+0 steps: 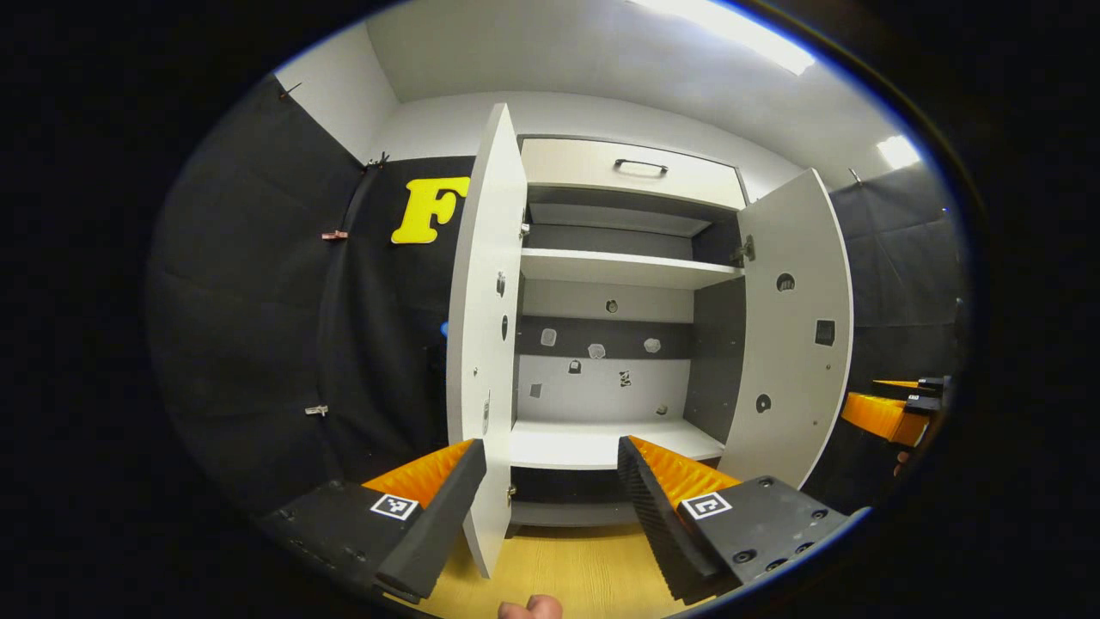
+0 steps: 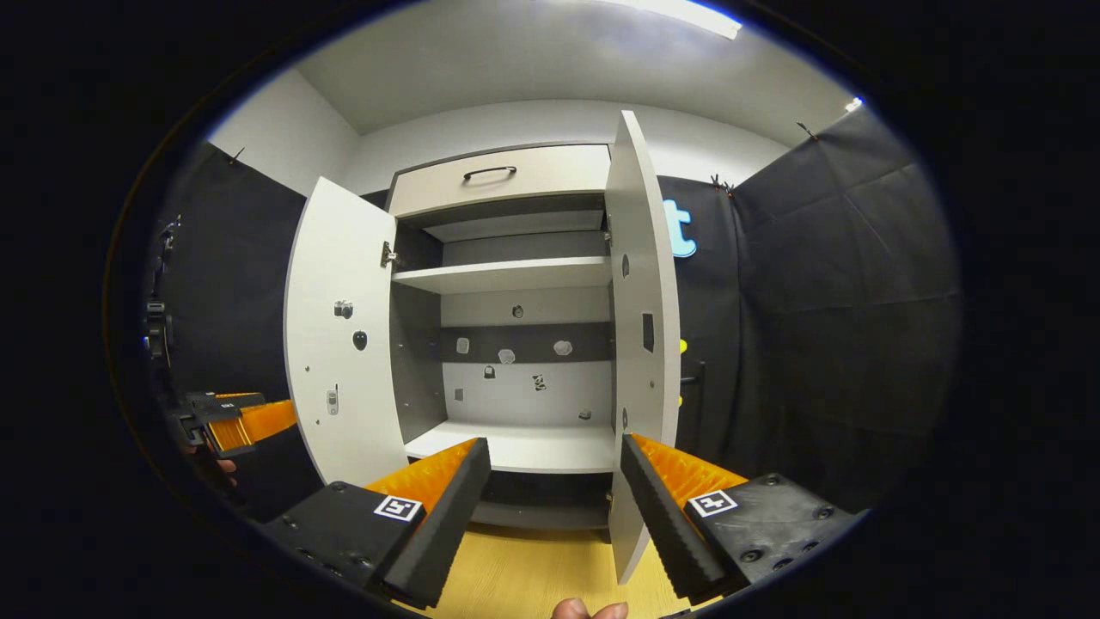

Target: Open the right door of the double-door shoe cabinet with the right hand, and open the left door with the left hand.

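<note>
Yellow wood floor, ceiling lights

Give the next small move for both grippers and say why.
Probably just draw both back. The left door and right door already stand swung wide, the shelves are exposed, and the left gripper and right gripper are open, gripping nothing.

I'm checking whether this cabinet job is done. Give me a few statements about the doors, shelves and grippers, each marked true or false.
1. Both cabinet doors, the left door and the right door, stand open. True.
2. Shoes sit on the bottom shelf. False: it is bare.
3. The left gripper is shut on the left door. False: its fingers are spread, gripping nothing.
4. The drawer above the shelves is closed. True.
5. The right gripper is open. True.
</note>
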Demonstrator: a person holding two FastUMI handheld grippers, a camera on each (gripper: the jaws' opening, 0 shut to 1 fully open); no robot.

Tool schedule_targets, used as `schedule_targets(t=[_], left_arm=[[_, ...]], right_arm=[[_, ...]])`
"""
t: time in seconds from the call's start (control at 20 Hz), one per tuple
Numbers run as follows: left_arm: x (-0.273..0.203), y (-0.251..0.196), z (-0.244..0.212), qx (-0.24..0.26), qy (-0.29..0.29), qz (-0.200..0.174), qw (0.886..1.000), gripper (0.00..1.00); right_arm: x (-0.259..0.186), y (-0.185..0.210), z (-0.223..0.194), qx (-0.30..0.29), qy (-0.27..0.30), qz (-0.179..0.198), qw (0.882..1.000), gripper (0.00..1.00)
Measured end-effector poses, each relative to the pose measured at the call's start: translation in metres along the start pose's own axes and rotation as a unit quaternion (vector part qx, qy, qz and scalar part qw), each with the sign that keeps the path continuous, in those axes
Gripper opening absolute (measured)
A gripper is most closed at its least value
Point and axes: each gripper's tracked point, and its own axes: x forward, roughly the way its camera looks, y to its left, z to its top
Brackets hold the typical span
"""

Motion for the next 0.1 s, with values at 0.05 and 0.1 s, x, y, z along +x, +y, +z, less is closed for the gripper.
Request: schedule_targets(t=[0.05,0.1], left_arm=[[0.0007,-0.0016,-0.0004,0.000,0.001,-0.002,1.000,0.95],[0.0000,-0.0025,-0.0009,-0.001,0.002,-0.003,1.000,0.95]], right_arm=[[0.0004,0.0002,0.0006,-0.002,-0.002,0.001,1.000,0.96],[0.0008,0.0003,0.0007,-0.003,-0.002,0.001,1.000,0.96]])
